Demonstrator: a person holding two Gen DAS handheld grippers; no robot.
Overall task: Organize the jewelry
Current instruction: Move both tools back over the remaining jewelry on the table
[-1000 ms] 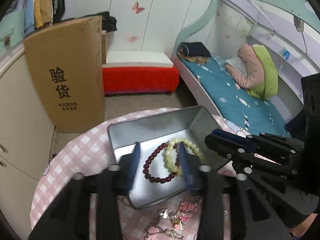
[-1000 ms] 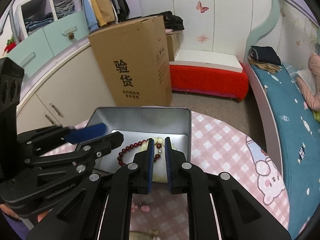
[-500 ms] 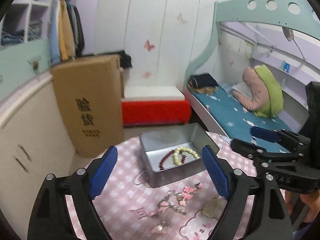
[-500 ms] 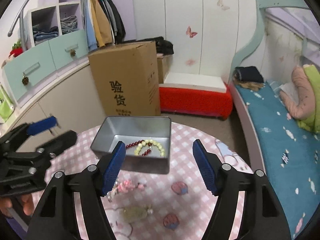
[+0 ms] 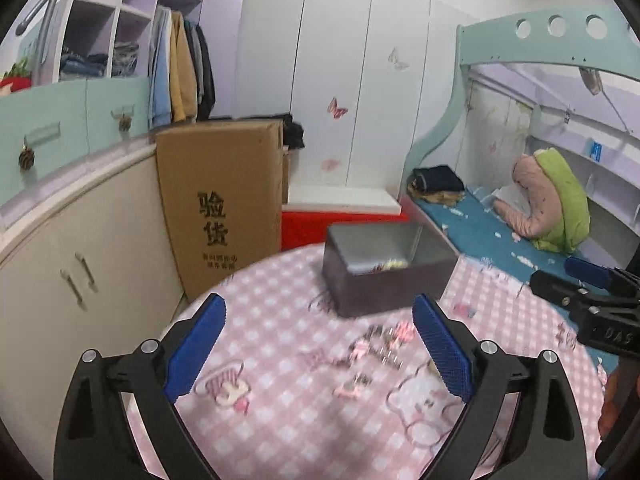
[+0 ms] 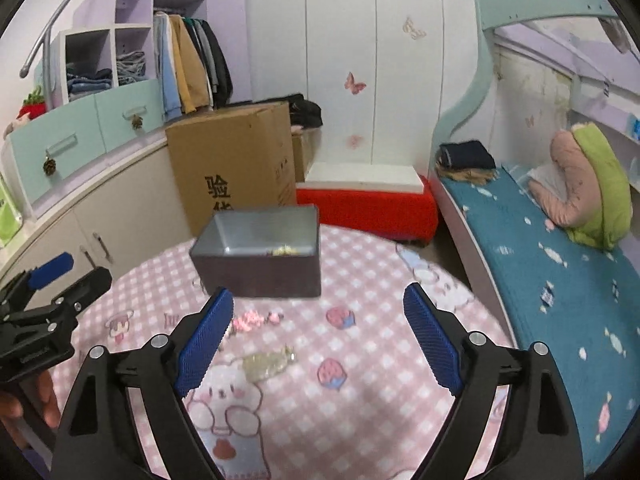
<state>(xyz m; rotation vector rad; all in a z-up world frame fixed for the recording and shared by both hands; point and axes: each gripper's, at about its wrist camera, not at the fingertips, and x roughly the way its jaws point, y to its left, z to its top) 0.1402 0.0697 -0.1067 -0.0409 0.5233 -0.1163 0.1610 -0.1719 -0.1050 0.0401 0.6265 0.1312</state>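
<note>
A grey metal tin (image 5: 384,268) stands on the round table with the pink checked cloth (image 5: 280,412); it also shows in the right wrist view (image 6: 260,252). Bead bracelets (image 5: 390,266) lie inside it, only partly seen over the rim (image 6: 285,251). Loose pink and silver jewelry (image 5: 376,348) lies on the cloth in front of the tin. A pale bracelet (image 6: 266,364) and pink pieces (image 6: 252,322) lie there too. My left gripper (image 5: 318,350) is open and empty, back from the tin. My right gripper (image 6: 318,338) is open and empty, likewise back from the tin.
A tall cardboard box (image 5: 220,204) stands on the floor behind the table. A red bench (image 6: 368,208) is at the back. A bed with a blue sheet (image 6: 540,264) runs along the right. Cabinets (image 5: 80,248) curve along the left.
Both grippers have pulled back and up from the tin and opened wide. The bracelets stay in the tin. The view now takes in most of the table.
</note>
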